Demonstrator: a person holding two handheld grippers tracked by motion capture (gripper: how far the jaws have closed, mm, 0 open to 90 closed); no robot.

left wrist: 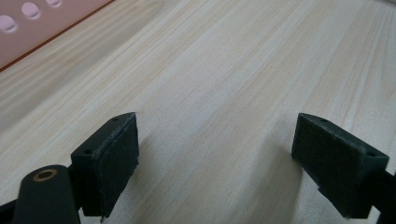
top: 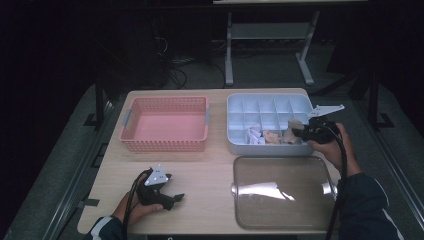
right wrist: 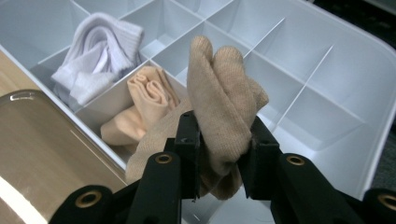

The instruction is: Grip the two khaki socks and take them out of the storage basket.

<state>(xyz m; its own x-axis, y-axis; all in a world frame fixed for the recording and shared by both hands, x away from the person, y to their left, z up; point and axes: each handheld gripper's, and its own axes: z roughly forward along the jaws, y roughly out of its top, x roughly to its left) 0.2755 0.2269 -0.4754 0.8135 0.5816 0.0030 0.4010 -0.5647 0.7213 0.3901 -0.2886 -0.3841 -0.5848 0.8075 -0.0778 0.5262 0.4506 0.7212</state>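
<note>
Wooden table (top: pixel 210 170) bearing everything, cleared in the middle for working room. At front right, clear lid (top: pixel 282 192) lying flat, set off the organizer so the compartments stay reachable. At back left, pink basket (top: pixel 165 125), nothing visible inside, well apart from the work in hand. At back right, white organizer (top: pixel 240 107) split by thin dividers into a grid, most cells bare; front row being filled, probably one bundle per cell.

Right gripper (right wrist: pixel 219 154) pinching a tan sock (right wrist: pixel 224 116) across the middle of the roll, jaws pressed into the knit from both sides, folded top standing up past the pads. Held above the front row of the organizer, over or just beside a cell to the right of the two filled ones; exact cell not clear from these angles. Gripped mid-roll most likely to keep the bundle from unrolling on the way down. In the high view, right gripper (top: pixel 312 131) at the organizer's front right corner.

Left gripper (top: pixel 160 192) parked low over bare table at front left, out of the way; jaws spread wide, nothing between them, only wood grain under the pads (left wrist: pixel 116 158).

Smaller still: peach sock (right wrist: pixel 140 102) folded into one front cell, white sock (right wrist: pixel 100 51) rolled in the cell next to it.
</note>
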